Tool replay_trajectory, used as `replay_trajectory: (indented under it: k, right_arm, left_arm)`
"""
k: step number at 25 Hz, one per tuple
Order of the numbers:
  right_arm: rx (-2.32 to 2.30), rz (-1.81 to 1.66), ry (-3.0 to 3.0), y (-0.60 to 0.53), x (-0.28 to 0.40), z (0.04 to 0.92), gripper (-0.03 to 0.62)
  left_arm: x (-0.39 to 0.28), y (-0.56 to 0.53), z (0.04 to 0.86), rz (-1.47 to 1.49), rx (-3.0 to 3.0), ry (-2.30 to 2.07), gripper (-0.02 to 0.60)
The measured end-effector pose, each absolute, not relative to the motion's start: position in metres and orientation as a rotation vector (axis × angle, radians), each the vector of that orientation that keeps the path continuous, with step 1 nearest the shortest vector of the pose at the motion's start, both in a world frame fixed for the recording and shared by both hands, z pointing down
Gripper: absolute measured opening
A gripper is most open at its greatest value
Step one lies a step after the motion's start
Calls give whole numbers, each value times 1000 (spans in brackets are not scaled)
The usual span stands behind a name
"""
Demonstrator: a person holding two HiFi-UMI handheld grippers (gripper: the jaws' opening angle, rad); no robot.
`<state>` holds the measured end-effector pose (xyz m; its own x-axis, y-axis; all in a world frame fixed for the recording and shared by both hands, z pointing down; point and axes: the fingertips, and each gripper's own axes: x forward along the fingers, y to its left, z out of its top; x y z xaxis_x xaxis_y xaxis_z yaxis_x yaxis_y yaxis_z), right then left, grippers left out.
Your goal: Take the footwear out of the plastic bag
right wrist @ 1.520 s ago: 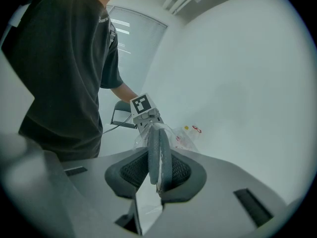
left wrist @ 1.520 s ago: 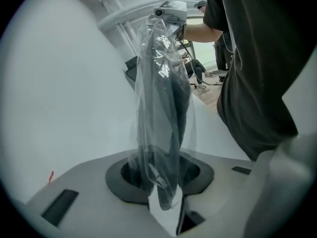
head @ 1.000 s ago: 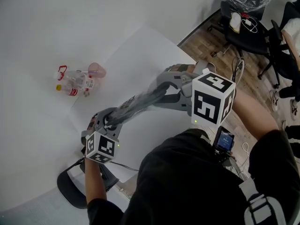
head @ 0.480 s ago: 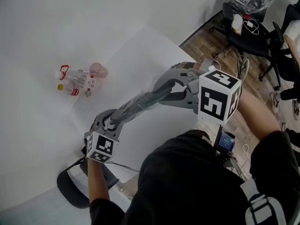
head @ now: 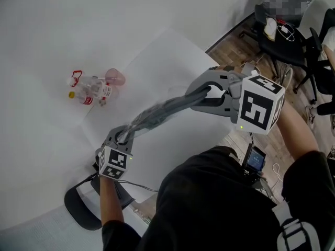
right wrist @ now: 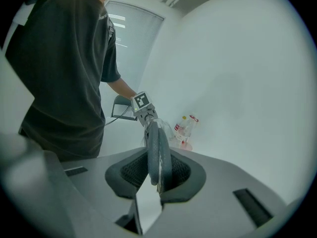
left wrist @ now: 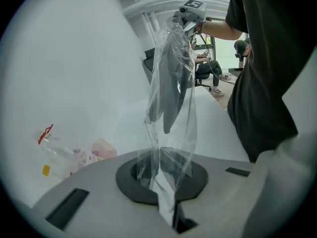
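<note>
Bag: clear plastic, stretched in air between both grippers, over white table.
Footwear: dark, still inside bag, lying along its length.
Left gripper: jaws just closed, pressed together on film at bag's end.
Right gripper: jaws clamped on footwear's other end.
Bottles: lying on table, well apart from bag.

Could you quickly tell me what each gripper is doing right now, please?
Left gripper: closed on the plastic bag.
Right gripper: closed on the footwear.
</note>
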<state>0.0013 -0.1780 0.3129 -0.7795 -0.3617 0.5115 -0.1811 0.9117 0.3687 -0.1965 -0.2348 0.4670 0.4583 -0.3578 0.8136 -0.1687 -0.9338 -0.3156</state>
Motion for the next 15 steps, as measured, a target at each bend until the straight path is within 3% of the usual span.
replay_trajectory:
  k: [15]
  right_arm:
    - [417, -384, -2482, -180, 4, 316, 77]
  left_arm:
    - [-217, -236, 483, -1498, -2605, 542, 26]
